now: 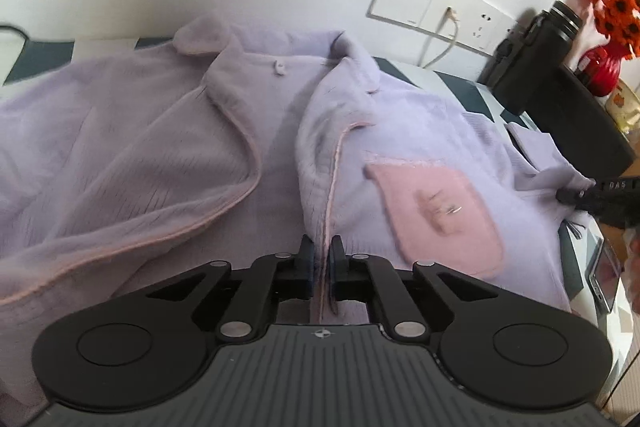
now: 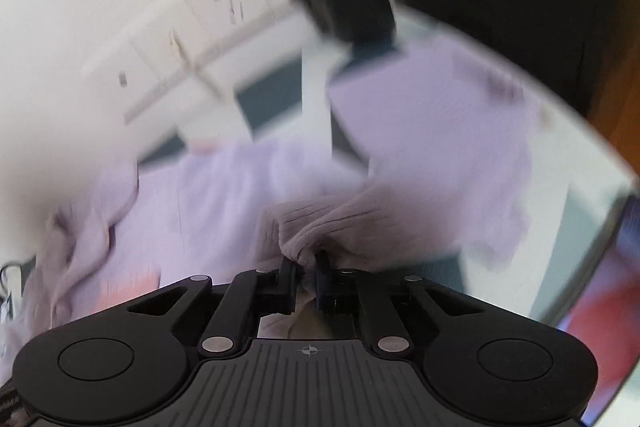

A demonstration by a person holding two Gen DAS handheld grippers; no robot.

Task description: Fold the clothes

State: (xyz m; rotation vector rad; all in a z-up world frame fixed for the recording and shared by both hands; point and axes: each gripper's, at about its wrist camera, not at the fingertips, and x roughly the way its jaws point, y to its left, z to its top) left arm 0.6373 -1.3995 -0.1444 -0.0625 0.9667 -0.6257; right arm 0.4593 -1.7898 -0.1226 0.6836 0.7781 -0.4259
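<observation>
Here your left tool (image 1: 322,259) is clamped on the pink-trimmed front edge of the lilac pajama top (image 1: 168,155), which lies spread open on the striped tabletop (image 1: 44,57). Your right tool (image 2: 306,267) pinches a bunched fold of it. At 2 o'clock from the pink pocket (image 1: 436,211) stands a black bottle (image 1: 532,51).

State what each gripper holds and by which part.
Left gripper: lilac pajama top by its pink-piped front edge. Right gripper: a bunched fold of it, near the sleeve.
</observation>
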